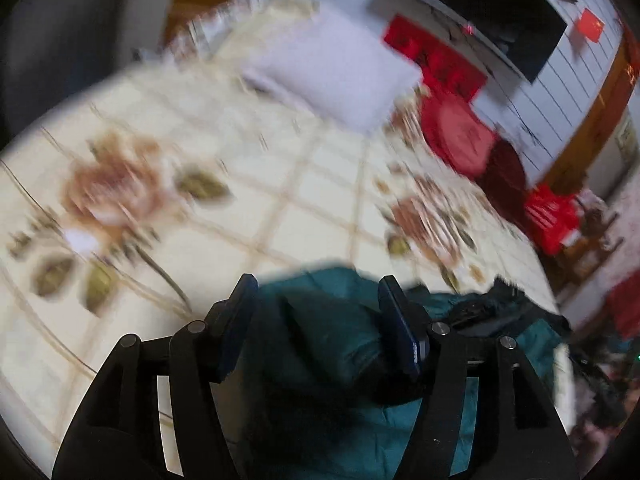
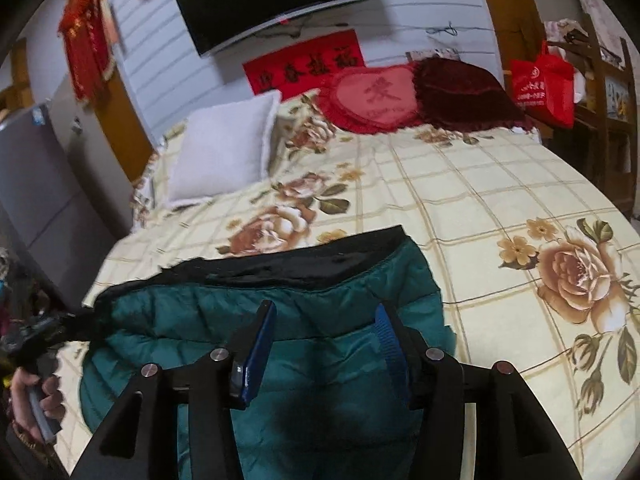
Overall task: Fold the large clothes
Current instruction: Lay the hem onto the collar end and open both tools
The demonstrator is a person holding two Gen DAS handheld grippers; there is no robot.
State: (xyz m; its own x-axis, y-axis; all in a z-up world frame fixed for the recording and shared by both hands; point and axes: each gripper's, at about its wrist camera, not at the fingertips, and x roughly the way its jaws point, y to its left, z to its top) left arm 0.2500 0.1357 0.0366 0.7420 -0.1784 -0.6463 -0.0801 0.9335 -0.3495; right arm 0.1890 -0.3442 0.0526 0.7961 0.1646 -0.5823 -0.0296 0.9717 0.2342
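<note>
Jacket (image 2: 280, 320), teal quilted with black lining edge at its far side, lies bunched on the near part of the bed (image 2: 500, 200), left of the big rose print. Left tongs (image 1: 318, 316): jaws apart, teal fabric visible between but pads not pressing it, so nothing held; view is blurred. A hand (image 2: 36, 400) shows at the near left edge of the right view, gripping a handle. Right tongs (image 2: 326, 334): jaws partly apart above the jacket, no cloth pinched. Judgement: a fold has likely just been laid and both tongs are free. For the next fold, pick two matching edge points, pinch the full thickness, lift both sides evenly, and lay flat. Puffy fill will spring back, so press the crease down. Far pillows (image 2: 224, 152) are well apart.
</note>
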